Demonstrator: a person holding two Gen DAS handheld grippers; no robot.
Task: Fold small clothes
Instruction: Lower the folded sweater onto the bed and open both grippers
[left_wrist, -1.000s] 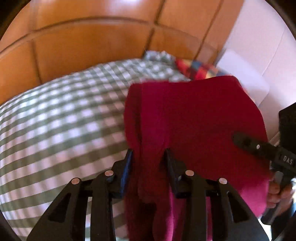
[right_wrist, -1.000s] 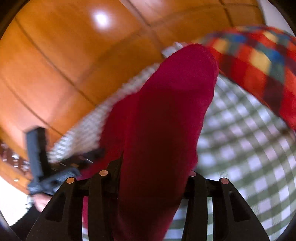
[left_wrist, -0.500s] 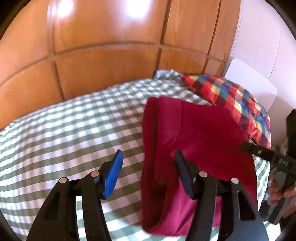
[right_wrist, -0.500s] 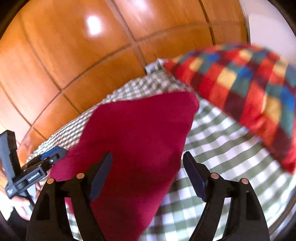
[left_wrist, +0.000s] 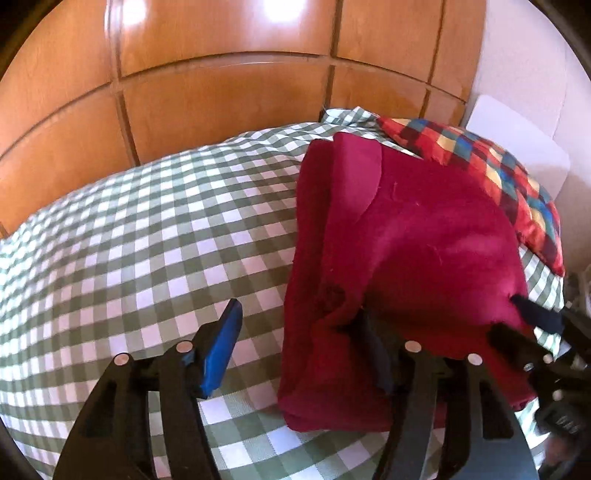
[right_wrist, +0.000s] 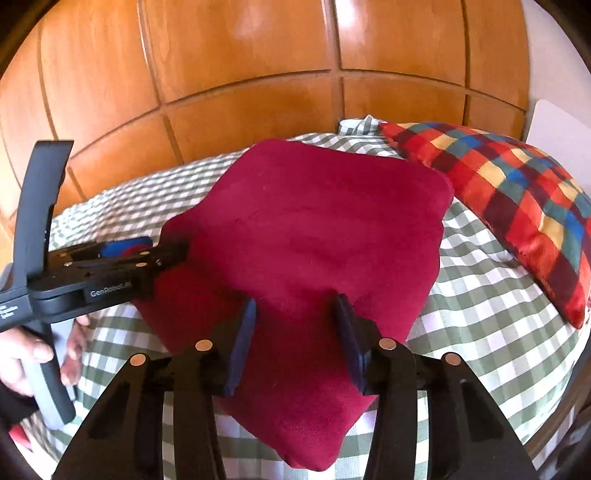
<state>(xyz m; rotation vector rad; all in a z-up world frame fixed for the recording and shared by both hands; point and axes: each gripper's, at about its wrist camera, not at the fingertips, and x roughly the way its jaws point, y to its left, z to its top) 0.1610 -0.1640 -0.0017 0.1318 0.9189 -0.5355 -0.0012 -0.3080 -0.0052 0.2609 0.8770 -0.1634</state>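
Note:
A dark red folded garment (left_wrist: 424, 240) (right_wrist: 325, 229) lies flat on the green-and-white checked bed cover (left_wrist: 147, 240) (right_wrist: 480, 302). My left gripper (left_wrist: 299, 350) is at its near left edge with its jaws opening. The blue-padded finger (left_wrist: 221, 347) stands clear over the checks, and the other finger is tucked into a fold of the cloth. My right gripper (right_wrist: 295, 339) hovers over the garment's near corner with its jaws closing. Flat cloth shows between its pads (right_wrist: 243, 339), unpinched. The left gripper (right_wrist: 162, 254) also shows at the garment's left edge.
A red, blue and yellow checked cushion (left_wrist: 498, 177) (right_wrist: 517, 192) lies just right of the garment. Orange wooden panels (left_wrist: 221, 110) rise behind the bed. A white board (left_wrist: 517, 147) leans at the far right. A person's hand (right_wrist: 33, 350) grips the left tool's handle.
A second ago both grippers held the red garment up. Now it lies folded on the bed and both have let go. The right jaws spread wide, then narrowed.

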